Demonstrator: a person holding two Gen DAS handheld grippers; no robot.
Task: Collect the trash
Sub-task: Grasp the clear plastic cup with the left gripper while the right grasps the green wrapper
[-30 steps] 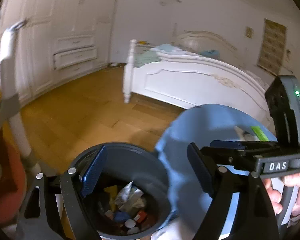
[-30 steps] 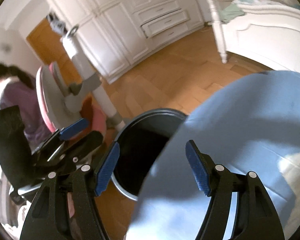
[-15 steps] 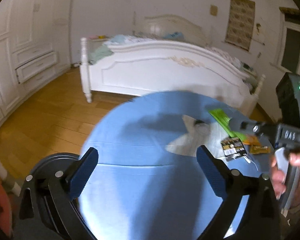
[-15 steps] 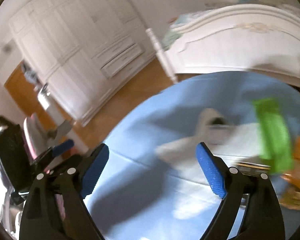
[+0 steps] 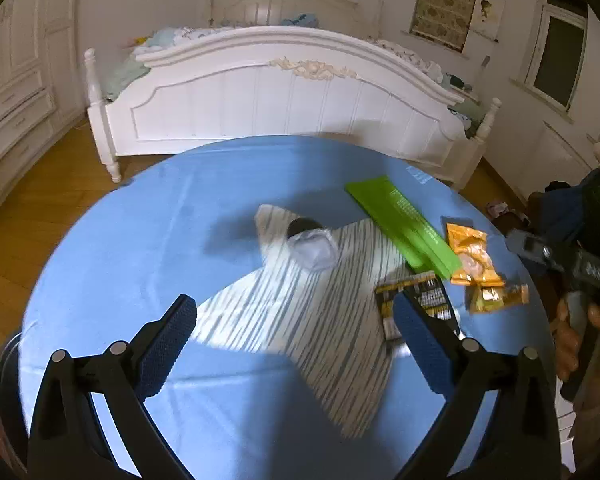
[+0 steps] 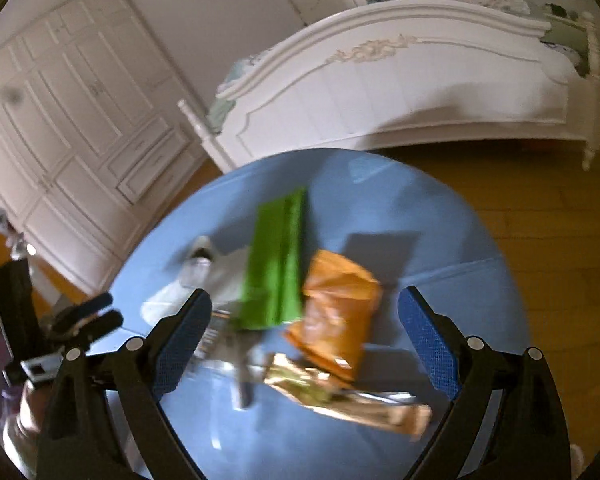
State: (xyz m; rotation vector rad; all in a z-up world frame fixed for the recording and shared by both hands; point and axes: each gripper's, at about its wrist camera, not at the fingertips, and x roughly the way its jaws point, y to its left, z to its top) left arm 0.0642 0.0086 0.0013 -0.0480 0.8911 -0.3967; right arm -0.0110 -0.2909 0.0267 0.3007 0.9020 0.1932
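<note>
right claw (image 6: 304,344) gapes empty, nearer than the open left claw (image 5: 296,344); orange packet (image 6: 338,312) lies dead ahead at twelve o'clock, long axis running away.

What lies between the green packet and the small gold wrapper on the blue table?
The orange snack bag lies between the green packet and the gold wrapper; the left wrist view shows it clearly.

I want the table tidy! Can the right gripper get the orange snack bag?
Probably yes: the right gripper is open and empty, and the orange snack bag lies uncovered on the blue table right ahead of its fingers.
</note>
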